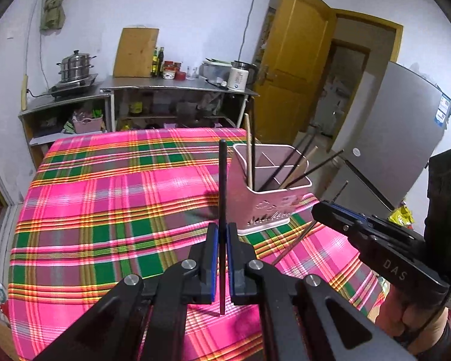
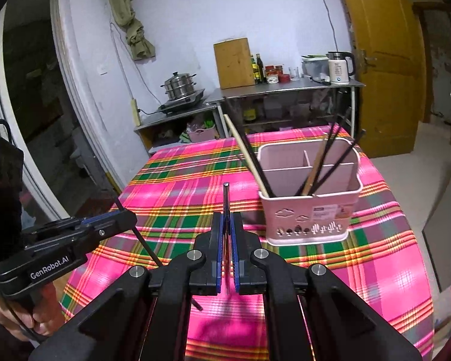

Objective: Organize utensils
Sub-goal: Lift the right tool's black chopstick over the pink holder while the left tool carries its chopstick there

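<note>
A pink divided utensil holder (image 1: 269,207) stands on the plaid tablecloth (image 1: 105,210) and holds several black and wooden chopsticks. My left gripper (image 1: 222,234) is shut on a black chopstick (image 1: 222,186), upright, just left of the holder. My right gripper (image 2: 227,228) is shut on another black chopstick (image 2: 226,198), held left of the holder (image 2: 309,219). In the left wrist view the right gripper (image 1: 324,210) is at the right, near the holder. In the right wrist view the left gripper (image 2: 126,219) is at the left with its chopstick (image 2: 141,234).
A steel counter (image 1: 165,85) behind the table carries a steamer pot (image 1: 75,66), cutting board (image 1: 136,52), bottles and a kettle (image 1: 240,75). A yellow door (image 1: 288,66) and a grey fridge (image 1: 397,138) stand to the right.
</note>
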Demonstrator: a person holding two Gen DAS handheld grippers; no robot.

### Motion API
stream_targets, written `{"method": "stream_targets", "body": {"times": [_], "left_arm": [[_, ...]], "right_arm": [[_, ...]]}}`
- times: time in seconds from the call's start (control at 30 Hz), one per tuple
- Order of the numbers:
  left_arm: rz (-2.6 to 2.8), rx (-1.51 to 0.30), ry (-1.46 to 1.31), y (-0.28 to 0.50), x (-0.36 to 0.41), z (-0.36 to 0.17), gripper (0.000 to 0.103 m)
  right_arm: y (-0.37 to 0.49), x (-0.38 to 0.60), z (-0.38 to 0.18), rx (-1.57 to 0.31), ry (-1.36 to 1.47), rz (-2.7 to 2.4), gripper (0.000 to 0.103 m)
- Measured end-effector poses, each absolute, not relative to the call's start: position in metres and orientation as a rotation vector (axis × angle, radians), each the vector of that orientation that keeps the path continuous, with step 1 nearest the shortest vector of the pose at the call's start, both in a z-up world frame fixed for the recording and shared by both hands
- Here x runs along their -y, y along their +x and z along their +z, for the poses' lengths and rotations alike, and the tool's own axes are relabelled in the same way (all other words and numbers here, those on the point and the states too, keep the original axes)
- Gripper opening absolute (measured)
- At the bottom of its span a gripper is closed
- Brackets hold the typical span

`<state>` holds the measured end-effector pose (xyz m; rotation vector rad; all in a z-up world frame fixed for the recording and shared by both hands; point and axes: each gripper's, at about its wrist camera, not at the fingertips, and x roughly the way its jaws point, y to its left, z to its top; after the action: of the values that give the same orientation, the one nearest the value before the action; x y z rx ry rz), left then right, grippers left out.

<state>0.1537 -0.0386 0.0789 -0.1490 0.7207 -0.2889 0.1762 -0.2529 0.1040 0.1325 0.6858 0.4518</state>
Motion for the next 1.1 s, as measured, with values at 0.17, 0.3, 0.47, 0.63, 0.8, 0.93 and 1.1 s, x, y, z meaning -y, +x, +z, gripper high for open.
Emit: {"method": "stream_targets", "body": {"times": [0.17,0.3,0.47,0.63,0.8,0.93,1.1], "left_arm": [[-0.318,-0.726,-0.143,0.163,0.053,0.078,0.005],[-0.338,-0.716,-0.146,0.175,0.058,0.087,0.005],[-0.364,-0.691,-0.147,0.190,0.068,0.105,0.005],[-0.388,-0.661,-0.156,0.205,0.077,0.125,0.005],[-0.401,-0.617,-0.164,0.222,0.084,0.150,0.005],[-0.406,-0.591,-0.164,0.236,0.089,0.165,0.005],[-0.408,-0.566,-0.161,0.253,0.097,0.177,0.005]], "right_arm": [[0.181,0.264,0.102,-0.687,0.133,0.426,0.005],[0.189,0.272,0.107,-0.674,0.138,0.411,0.005],[0.200,0.283,0.116,-0.650,0.151,0.393,0.005],[0.213,0.296,0.129,-0.615,0.167,0.372,0.005],[0.225,0.305,0.148,-0.565,0.176,0.350,0.005],[0.237,0.310,0.163,-0.530,0.186,0.337,0.005],[0.254,0.312,0.175,-0.498,0.197,0.329,0.005]]}}
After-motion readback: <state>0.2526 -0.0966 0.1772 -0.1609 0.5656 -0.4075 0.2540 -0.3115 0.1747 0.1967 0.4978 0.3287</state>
